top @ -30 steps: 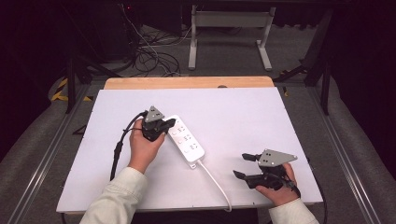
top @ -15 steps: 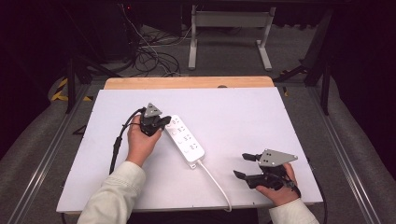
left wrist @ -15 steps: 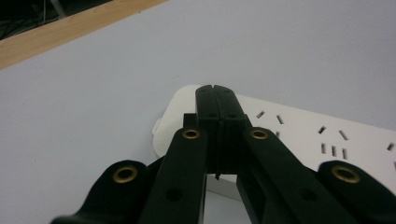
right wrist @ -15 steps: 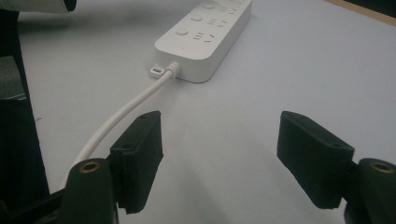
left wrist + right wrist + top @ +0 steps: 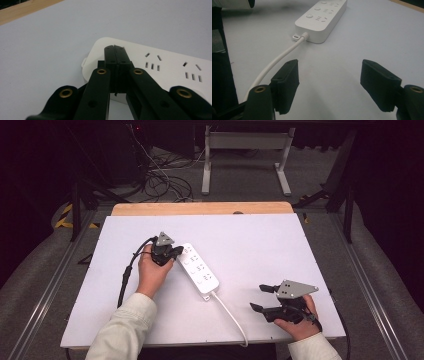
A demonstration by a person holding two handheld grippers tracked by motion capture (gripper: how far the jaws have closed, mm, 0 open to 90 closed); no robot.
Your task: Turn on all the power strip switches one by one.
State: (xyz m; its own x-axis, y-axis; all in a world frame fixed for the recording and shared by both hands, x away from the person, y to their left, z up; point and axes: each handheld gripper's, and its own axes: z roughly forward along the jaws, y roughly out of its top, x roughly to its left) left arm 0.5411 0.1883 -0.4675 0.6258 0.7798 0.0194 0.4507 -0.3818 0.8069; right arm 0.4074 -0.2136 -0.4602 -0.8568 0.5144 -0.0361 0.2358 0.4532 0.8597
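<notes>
The white power strip (image 5: 199, 269) lies flat on the white worktop (image 5: 250, 240), a little left of the middle, set at a slant: its far end points toward the far left corner and its cord end toward the near edge. Its white cord (image 5: 231, 312) leaves the nearer end and curves to the near edge of the worktop. Rows of sockets show on its top face.

The left gripper (image 5: 173, 252), held in the person's left hand (image 5: 151, 272), sits at the far end of the strip. In the left gripper view its jaws are pressed together with nothing between them, their tips over the rounded end of the strip's top; whether they touch it cannot be told.

The right gripper (image 5: 257, 297), held in the right hand (image 5: 295, 322), rests near the near right corner of the worktop, well apart from the strip. Its jaws are spread wide and empty, pointing toward the strip's cord end, with the cord passing beside one jaw in the right gripper view.
</notes>
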